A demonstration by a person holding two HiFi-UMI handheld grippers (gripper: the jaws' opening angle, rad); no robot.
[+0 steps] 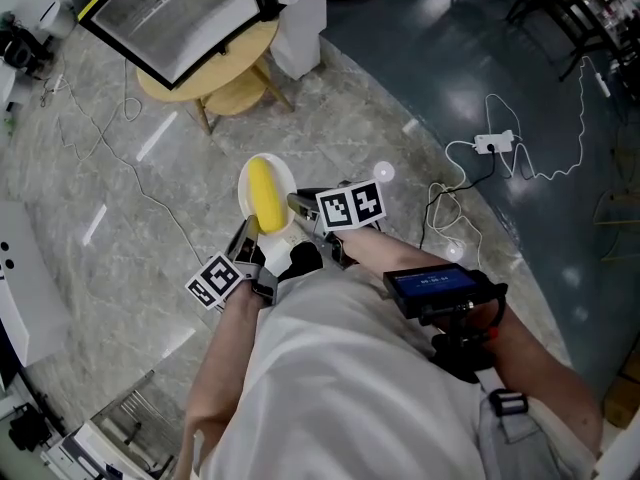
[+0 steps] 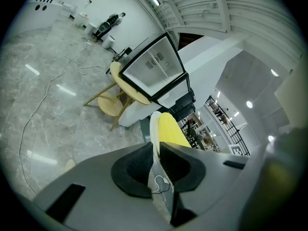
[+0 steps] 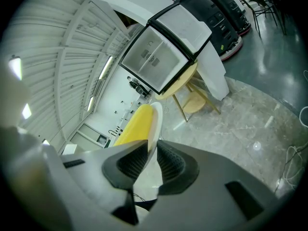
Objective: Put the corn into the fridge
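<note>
Left gripper (image 2: 156,150) clamped on plate (image 1: 283,175) rim, right gripper (image 3: 148,154) pinching same rim, other side; corn (image 1: 265,196) lies on plate just beyond both, fridge (image 1: 170,13) well ahead. Corn likely stiff, light, prone to roll; plate smooth, breakable: hold rim, keep level. No legible writing, only square markers (image 1: 350,206)
</note>
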